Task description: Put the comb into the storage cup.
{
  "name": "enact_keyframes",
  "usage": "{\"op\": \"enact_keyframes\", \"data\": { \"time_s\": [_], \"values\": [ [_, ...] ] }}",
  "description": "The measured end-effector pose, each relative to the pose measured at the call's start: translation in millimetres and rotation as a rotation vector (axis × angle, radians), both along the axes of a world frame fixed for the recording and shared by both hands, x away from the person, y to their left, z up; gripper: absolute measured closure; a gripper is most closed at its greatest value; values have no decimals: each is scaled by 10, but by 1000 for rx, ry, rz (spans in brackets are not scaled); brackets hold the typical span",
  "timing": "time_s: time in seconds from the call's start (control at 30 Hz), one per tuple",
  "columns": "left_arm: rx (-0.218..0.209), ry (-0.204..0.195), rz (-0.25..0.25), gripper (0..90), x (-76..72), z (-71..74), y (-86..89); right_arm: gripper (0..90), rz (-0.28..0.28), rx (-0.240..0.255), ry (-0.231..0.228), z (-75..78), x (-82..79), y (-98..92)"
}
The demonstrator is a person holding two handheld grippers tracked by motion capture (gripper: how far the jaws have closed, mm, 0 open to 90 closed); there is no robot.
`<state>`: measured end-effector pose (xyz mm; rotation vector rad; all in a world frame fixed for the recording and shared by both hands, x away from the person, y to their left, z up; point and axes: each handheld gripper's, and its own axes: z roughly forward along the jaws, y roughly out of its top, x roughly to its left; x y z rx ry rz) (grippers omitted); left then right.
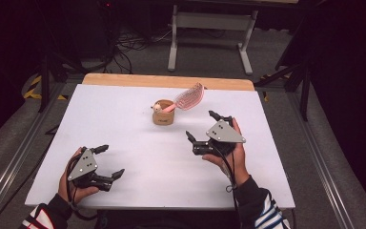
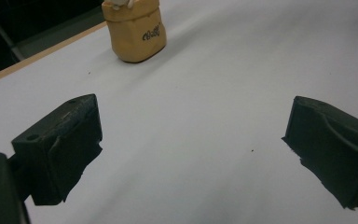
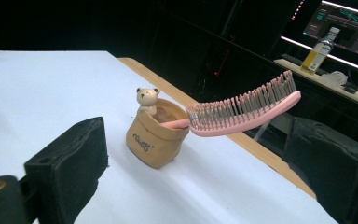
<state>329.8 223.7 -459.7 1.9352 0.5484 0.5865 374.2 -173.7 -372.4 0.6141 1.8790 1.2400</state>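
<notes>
The left tool (image 1: 108, 161) and right tool (image 1: 201, 125) rested on the white table (image 1: 124, 119), jaws wide apart, holding nothing — a pink brush (image 3: 242, 112) stood in a tan cup (image 3: 156, 137) near the far edge

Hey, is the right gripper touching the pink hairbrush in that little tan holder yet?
Apart. In the high view the right gripper sits open over bare table, short of the pink hairbrush leaning out of the tan holder.

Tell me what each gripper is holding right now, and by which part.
Nothing is held. The left gripper and the right gripper are both open over the table; the brush stands handle-down in the cup.
</notes>
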Motion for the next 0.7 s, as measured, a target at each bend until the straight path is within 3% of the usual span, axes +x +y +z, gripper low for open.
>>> {"op": "enact_keyframes", "data": {
  "time_s": [0.7],
  "values": [
    [1, 1, -4, 46, -8, 0, -9, 67, 26, -48, 5, -188, -185, -172]
  ]
}}
